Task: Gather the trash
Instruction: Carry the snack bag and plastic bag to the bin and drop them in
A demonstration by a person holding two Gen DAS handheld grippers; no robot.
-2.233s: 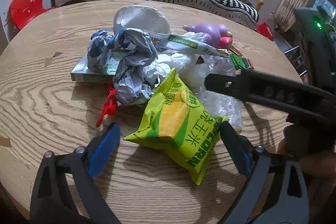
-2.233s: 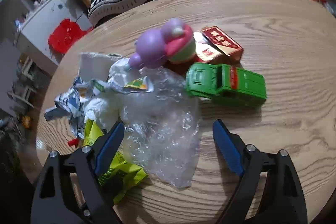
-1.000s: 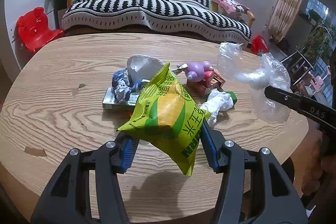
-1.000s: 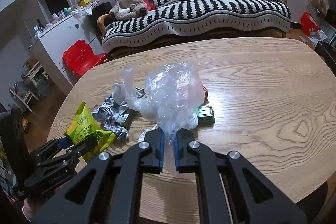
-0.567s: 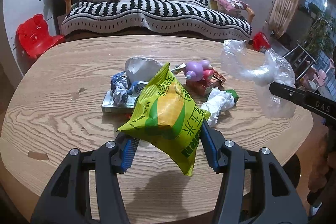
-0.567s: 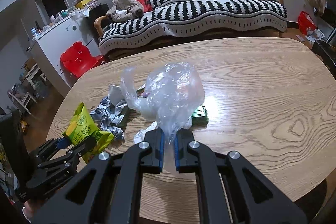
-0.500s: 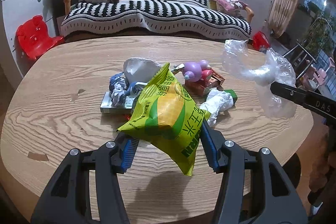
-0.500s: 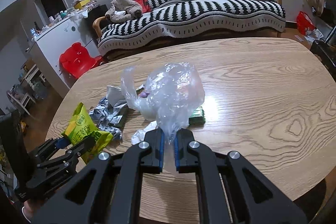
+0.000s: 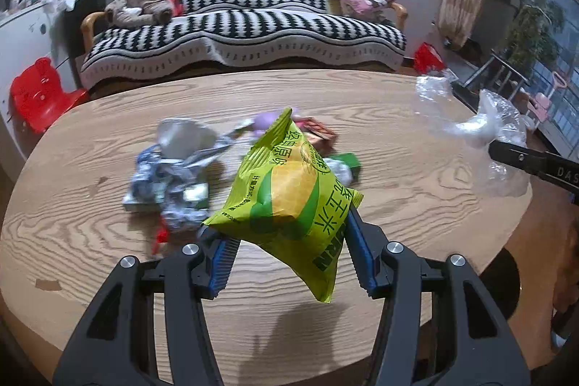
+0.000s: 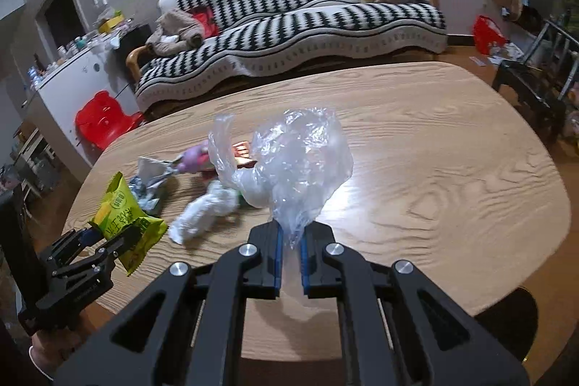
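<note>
- yellow-green snack bag [image 9: 289, 194]: puffed, tilted, pinched in the air above the table
- clear plastic bag [image 10: 296, 161]: crumpled, pinched at its neck, in the air
- crumpled silver wrappers [image 9: 173, 176] and white tissue wad [image 10: 202, 212]: lying on the table

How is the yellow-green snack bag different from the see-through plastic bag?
The snack bag is bright yellow-green with printed writing; the clear plastic bag is see-through and plain. The snack bag looks puffy and smooth; the plastic bag is crumpled. The left gripper holds the snack bag with jaws apart; the right gripper pinches the plastic bag nearly closed. Both are lifted off the table.
</note>
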